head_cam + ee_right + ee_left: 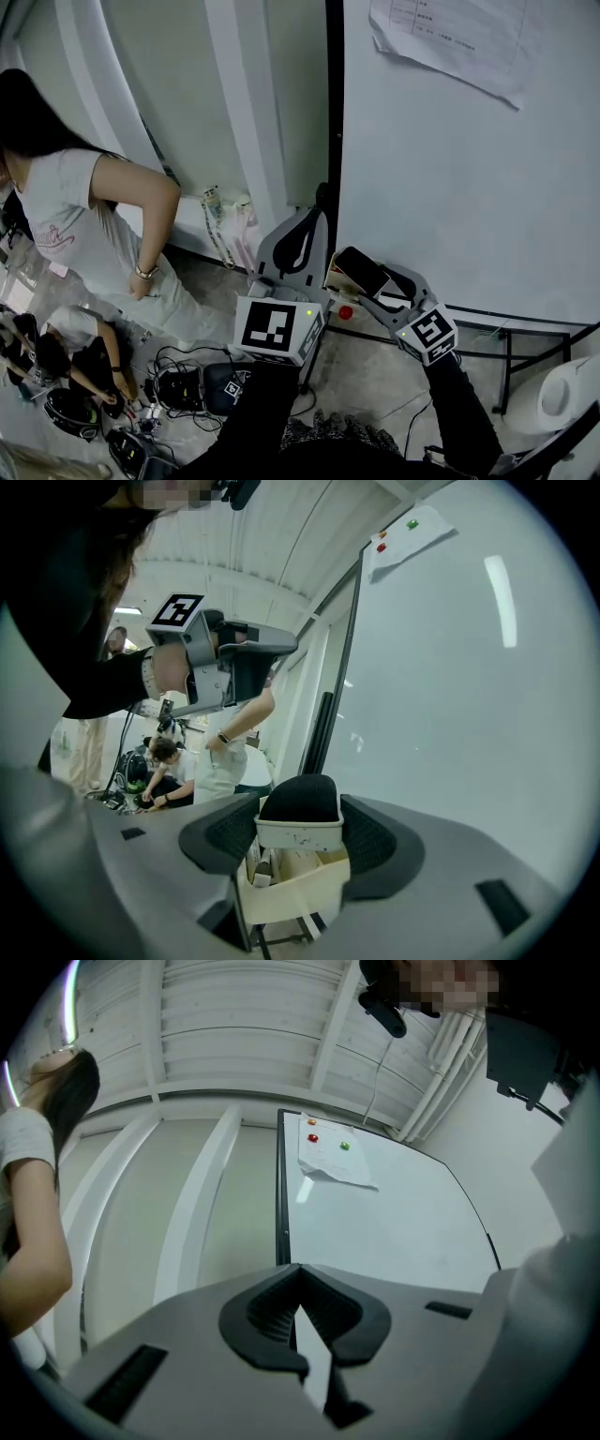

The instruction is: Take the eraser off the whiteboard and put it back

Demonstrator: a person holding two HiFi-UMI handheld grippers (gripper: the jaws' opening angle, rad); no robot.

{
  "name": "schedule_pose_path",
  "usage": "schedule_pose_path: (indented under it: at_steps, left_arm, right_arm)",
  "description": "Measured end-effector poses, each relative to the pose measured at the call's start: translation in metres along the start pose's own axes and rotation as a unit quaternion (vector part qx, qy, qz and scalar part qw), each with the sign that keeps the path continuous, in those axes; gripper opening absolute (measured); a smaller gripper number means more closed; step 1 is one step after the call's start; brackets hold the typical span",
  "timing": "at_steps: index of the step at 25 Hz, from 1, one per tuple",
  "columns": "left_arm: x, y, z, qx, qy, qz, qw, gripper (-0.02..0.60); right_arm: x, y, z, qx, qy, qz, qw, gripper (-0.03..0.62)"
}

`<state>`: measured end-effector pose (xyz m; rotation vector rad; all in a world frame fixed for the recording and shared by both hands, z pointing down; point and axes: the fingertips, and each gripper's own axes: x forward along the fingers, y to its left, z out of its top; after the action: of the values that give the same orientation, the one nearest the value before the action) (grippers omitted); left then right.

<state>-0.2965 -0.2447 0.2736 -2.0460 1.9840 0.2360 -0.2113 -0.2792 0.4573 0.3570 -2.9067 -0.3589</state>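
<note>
The eraser (361, 270), a white block with black felt, sits between the jaws of my right gripper (367, 276), which is shut on it. It hangs just in front of the whiteboard (469, 169), near the board's lower left corner. In the right gripper view the eraser (300, 808) stands felt up between the pads (220, 836), above a cream tray (300, 888). My left gripper (309, 225) points upward beside the board's dark left edge, shut and holding nothing. In its own view, the left gripper (298, 1283) faces the whiteboard (394, 1222).
A paper sheet (450, 37) hangs at the top of the board, pinned by a red magnet and a green one (344, 1146). A person (84, 216) stands at the left by the wall. Others crouch among cables and gear (178, 389) on the floor. The board's black stand (506, 361) runs below.
</note>
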Motion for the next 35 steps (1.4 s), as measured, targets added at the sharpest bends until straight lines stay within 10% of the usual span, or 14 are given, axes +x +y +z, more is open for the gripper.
schedule_pose_path:
  at_steps: [35]
  left_arm:
    - [0.017, -0.003, -0.015, 0.000, 0.010, -0.007, 0.9999, 0.006]
  right_arm:
    - [-0.015, -0.039, 0.006, 0.018, -0.026, -0.064, 0.997, 0.279]
